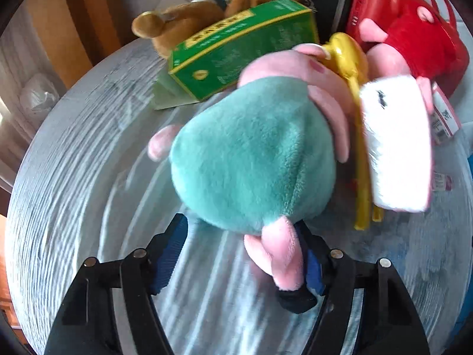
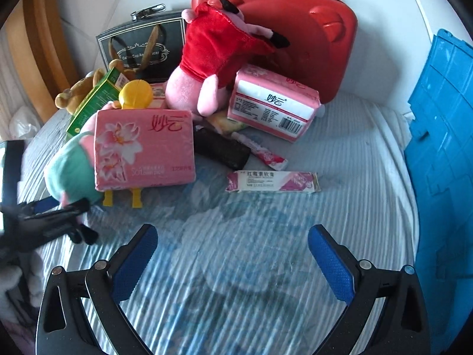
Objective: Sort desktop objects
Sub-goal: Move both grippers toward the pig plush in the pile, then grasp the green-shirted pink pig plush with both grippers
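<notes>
A pig plush in a teal dress (image 1: 251, 159) lies on the striped table cloth (image 1: 74, 177). Its pink leg (image 1: 280, 257) sits between the jaws of my left gripper (image 1: 239, 224), close against the right pad, while the left pad stands clear of it. The left gripper is open. Behind the plush are a green box (image 1: 236, 50) and a yellow plastic toy (image 1: 346, 56). My right gripper (image 2: 233, 233) hangs open over bare cloth, nothing between its fingers. Ahead of it lie a pink ointment box (image 2: 272, 181) and a pink tissue pack (image 2: 145, 148).
A second tissue pack (image 2: 272, 106), a pig plush in red (image 2: 212, 59) and a red carry case (image 2: 295, 35) crowd the back. A brown plush (image 2: 74, 94) and a dark gift box (image 2: 142, 47) stand back left. A blue crate (image 2: 443, 133) lines the right edge.
</notes>
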A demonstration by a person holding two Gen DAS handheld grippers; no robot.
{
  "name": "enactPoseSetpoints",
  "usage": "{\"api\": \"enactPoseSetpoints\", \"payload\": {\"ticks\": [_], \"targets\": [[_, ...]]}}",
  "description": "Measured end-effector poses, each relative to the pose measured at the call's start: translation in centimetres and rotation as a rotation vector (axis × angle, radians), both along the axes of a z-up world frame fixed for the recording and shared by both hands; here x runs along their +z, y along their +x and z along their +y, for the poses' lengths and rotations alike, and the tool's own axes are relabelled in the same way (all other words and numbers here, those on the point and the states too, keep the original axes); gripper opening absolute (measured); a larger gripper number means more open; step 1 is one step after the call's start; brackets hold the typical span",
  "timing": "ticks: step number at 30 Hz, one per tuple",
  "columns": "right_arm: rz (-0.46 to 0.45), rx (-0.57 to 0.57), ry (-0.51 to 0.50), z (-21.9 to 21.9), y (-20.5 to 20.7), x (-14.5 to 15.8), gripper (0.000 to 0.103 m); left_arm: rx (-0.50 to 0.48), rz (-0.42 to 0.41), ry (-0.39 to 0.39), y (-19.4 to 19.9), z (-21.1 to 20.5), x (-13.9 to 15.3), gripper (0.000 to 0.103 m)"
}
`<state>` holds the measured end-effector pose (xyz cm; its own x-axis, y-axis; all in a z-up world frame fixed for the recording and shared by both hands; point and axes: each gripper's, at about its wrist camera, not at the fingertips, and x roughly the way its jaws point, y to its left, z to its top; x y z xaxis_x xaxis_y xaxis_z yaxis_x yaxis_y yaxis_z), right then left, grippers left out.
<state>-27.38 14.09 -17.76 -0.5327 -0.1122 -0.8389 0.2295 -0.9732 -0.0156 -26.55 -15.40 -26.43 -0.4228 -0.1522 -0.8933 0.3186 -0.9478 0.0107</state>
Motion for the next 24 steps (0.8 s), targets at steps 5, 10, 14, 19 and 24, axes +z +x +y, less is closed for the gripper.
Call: {"api": "enactPoseSetpoints", "payload": {"ticks": [5, 10, 14, 19, 24], "targets": [[-0.003, 0.053, -0.036, -1.7, -0.2, -0.1, 0.103, 0.128, -0.044, -0.211, 0.3, -6.1, 0.0, 0.071], [0.022, 0.142, -0.108, -4.3, -0.8, 1.3, 0.103, 0.098, 0.048, -0.089, 2.4, -7.8, 4.2, 0.071], [0.035, 0.183, -0.096, -6.6, -1.7, 2.1, 0.103, 0.035, 0.149, -0.022, 3.2, -5.1, 7.3, 0.084], [0.074, 0.248, -0.023, -9.0, -3.3, 2.5, 0.103, -0.011, 0.149, -0.038, -0.3, -2.0, 6.7, 0.089], [0.034, 0.35, -0.015, -11.0, -6.9, 1.4, 0.103, -0.016, 0.066, -0.042, -2.7, -1.5, 2.3, 0.102]]}}
